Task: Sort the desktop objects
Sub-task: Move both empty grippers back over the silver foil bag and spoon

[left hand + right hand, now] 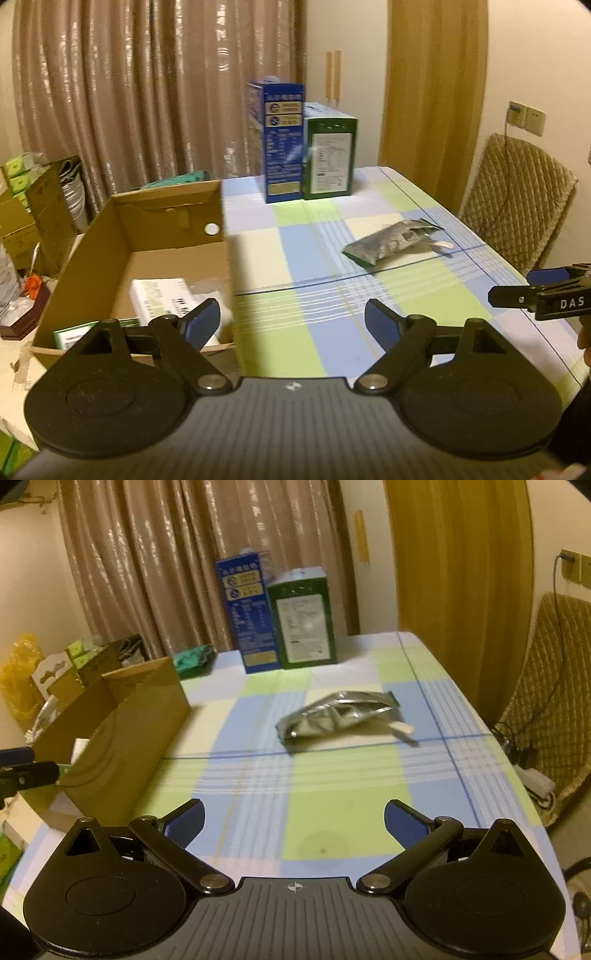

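Foil pouch (338, 716) lies on checked tabletop (325, 812) beside cardboard box (147, 236); left tongs (291, 325) and right tongs (293, 823) both gape, empty.

silver pouch (338, 716) | crumpled, flat on cloth | cardboard box (173, 240) | open, left

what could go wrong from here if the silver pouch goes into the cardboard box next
1. The silver pouch is crumpled and lies flat on the checked tablecloth; the open right gripper may pinch cloth with it or slip off the foil.
2. The cardboard box sits at the table's edge; bumping its wall could shove it off.
3. The left gripper, open, hangs close to the box, so the two hands may collide during the drop.
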{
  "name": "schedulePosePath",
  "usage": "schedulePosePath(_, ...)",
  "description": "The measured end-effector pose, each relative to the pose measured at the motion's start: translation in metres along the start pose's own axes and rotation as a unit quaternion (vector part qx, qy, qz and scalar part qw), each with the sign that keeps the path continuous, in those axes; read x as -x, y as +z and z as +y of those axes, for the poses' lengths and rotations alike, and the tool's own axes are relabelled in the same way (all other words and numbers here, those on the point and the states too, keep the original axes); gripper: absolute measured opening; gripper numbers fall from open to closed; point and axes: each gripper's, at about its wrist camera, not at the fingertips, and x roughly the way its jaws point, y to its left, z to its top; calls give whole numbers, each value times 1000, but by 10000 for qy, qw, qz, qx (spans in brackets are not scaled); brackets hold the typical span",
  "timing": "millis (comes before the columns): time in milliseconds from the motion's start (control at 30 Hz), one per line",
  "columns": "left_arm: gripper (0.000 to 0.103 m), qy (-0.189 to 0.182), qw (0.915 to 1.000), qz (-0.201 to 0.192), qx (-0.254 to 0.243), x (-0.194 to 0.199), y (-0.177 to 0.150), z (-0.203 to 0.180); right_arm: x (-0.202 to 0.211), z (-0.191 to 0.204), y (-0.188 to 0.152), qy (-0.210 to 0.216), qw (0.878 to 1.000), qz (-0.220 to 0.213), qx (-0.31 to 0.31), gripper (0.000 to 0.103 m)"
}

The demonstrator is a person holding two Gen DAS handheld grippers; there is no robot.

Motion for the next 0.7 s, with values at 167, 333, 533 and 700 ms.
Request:
schedulePosePath(167,83,-160,9996,42,-233,-9,5,-19,1,-15,-1,-77,10000,-4,1,101)
schedulePosePath(333,84,-302,9982,90,-501,-22,14,-39,0,-30,1,-226,9997,-54,89,101)
schedulePosePath(533,84,-431,9943,241,-943,-51,23,-64,-7,-46,6,-324,9986,-96,402,101)
schedulePosePath(700,84,-482,9880,409,-1408,-81,31,-84,-18,-58,16,-369,9958,-118,834,101)
